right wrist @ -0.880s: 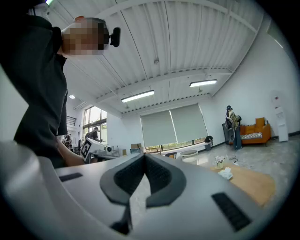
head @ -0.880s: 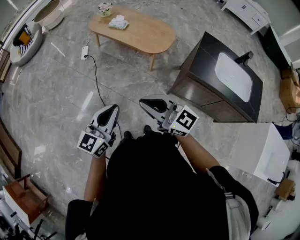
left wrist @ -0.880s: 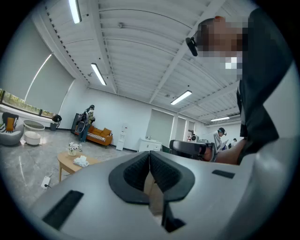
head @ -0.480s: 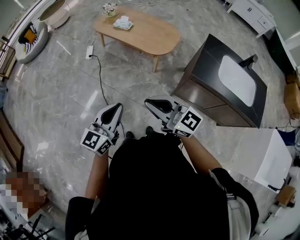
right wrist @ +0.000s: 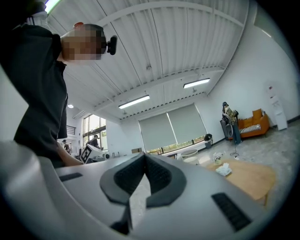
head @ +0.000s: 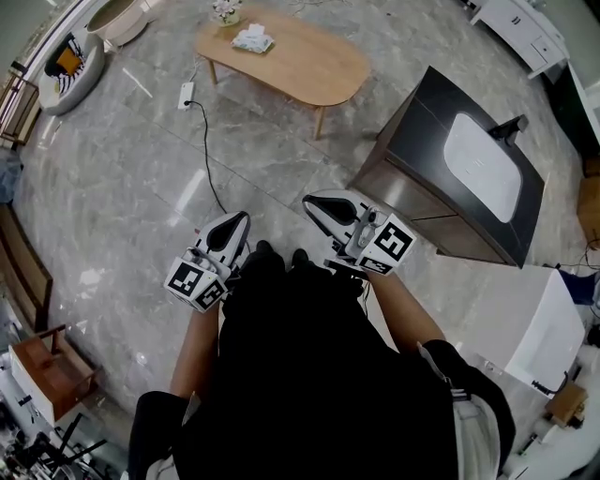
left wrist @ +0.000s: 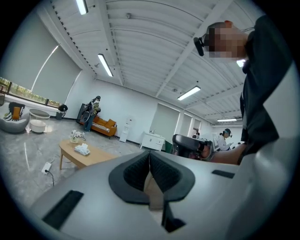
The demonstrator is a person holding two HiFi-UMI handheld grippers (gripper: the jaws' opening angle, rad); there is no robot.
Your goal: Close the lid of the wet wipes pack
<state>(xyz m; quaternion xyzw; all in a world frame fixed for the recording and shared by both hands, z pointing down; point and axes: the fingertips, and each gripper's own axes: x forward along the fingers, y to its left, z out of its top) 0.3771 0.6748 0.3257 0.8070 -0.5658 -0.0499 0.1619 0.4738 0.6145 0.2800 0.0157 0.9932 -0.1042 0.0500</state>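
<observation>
The wet wipes pack lies on a light wooden oval table far ahead, next to a small flower pot; its lid is too small to make out. My left gripper and right gripper are held close to the person's body, well short of the table, both shut with nothing between the jaws. The left gripper view shows its shut jaws with the pack on the table in the distance. The right gripper view shows the pack at the right.
A dark cabinet with a white sink stands ahead on the right. A power strip with a black cable lies on the marble floor left of the table. A white box is at the right, a round chair far left.
The view has shifted a little: table and cabinet now sit slightly farther right in the picture. Both grippers stay shut and close to the body.
</observation>
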